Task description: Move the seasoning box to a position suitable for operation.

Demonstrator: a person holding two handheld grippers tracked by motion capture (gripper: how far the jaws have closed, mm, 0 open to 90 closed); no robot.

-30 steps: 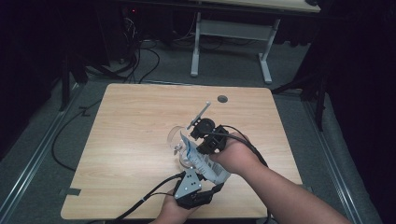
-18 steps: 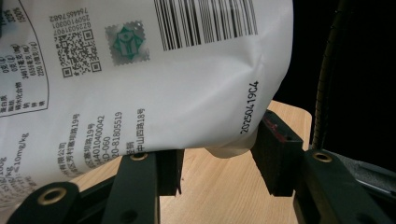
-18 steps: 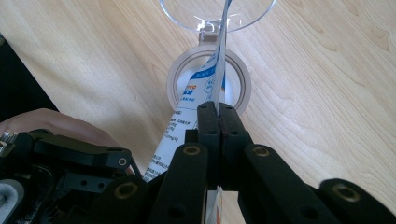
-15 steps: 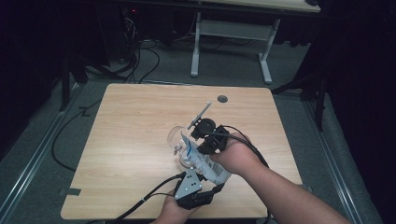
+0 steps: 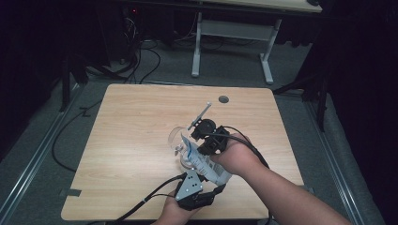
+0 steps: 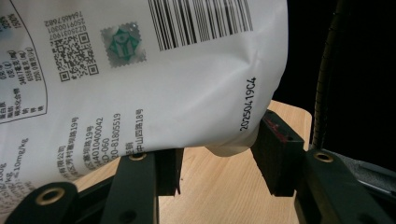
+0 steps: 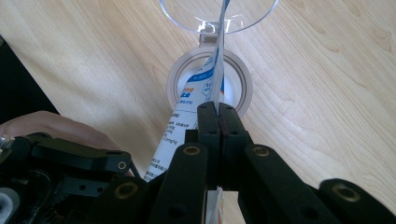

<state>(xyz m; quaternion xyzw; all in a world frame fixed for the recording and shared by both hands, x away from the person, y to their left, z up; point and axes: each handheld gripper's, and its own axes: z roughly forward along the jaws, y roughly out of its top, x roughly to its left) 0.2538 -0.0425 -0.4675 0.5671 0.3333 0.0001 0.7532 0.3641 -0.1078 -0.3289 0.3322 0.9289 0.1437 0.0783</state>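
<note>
The left gripper [image 5: 199,180] clamps the bottom of the white pouch [image 5: 204,159]; its jaws press both sides. Right of it, the right gripper [image 7: 218,109] is pinched flat on the pouch's top edge. The open jar [image 7: 210,84] beyond is partly hidden by the pouch.

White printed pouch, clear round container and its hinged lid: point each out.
White printed pouch [image 6: 140,79], left gripper view, on its printed back panel.
Clear round container [image 7: 175,86], right gripper view, on its beige rim.
Hinged lid [image 7: 187,14], right gripper view, on the transparent disc.
</note>
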